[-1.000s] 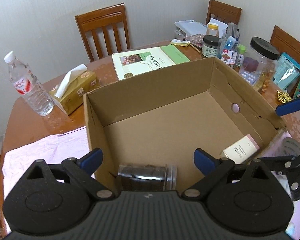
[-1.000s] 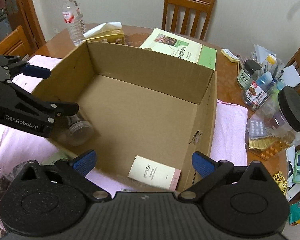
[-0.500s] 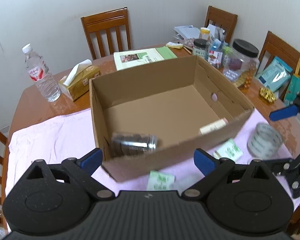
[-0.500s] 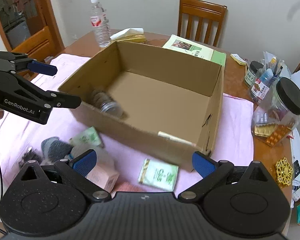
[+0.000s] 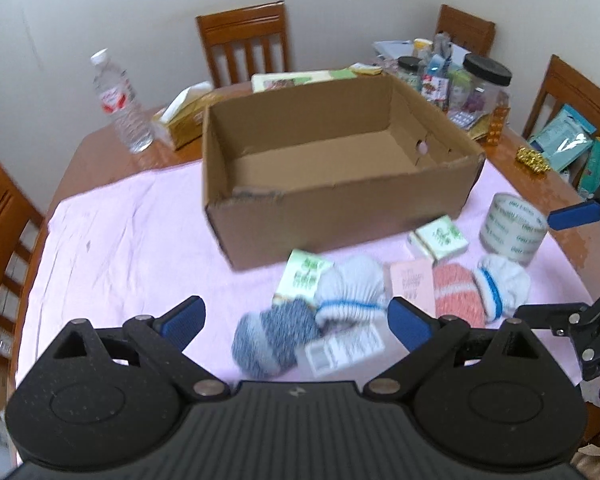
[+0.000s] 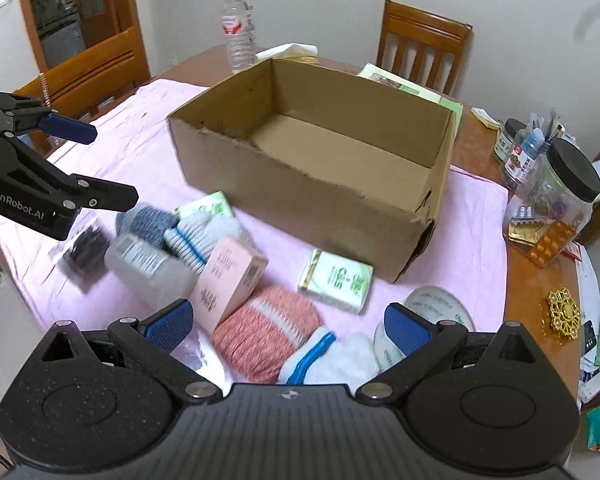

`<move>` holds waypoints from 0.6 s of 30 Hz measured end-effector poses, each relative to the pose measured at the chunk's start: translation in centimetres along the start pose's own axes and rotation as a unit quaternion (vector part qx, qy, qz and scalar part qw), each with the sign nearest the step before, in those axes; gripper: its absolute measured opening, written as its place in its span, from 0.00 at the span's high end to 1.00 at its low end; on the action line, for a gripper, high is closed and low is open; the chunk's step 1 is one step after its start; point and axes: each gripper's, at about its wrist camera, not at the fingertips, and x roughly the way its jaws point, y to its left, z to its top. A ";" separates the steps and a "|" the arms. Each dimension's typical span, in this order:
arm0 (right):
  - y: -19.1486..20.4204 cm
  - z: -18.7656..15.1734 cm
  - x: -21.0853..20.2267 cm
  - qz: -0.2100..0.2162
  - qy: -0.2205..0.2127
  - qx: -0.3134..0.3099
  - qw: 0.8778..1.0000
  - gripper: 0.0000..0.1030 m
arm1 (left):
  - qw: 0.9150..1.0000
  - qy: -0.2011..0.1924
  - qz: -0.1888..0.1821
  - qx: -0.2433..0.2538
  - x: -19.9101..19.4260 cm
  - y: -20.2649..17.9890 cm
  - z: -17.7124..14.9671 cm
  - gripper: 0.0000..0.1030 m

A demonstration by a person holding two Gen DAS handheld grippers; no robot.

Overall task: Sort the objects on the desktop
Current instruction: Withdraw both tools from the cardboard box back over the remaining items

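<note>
Just ahead of the right gripper [image 6: 288,330], whose jaws are spread and empty, lies the pink sock [image 6: 266,330], nearer it than the equally spread, empty left gripper [image 5: 296,318]; the cardboard box [image 6: 300,196] sits beyond.

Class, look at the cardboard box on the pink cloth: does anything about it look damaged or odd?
Yes. The cardboard box has a ragged, torn top edge on its near wall, and a crushed, split lower corner on the side nearest the tape roll.
</note>
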 end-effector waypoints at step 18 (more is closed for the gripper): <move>3.2 -5.7 0.8 -0.015 0.021 0.046 0.999 0.00 | 1.000 0.015 -0.016 0.008 0.8 2.6 -5.5 0.05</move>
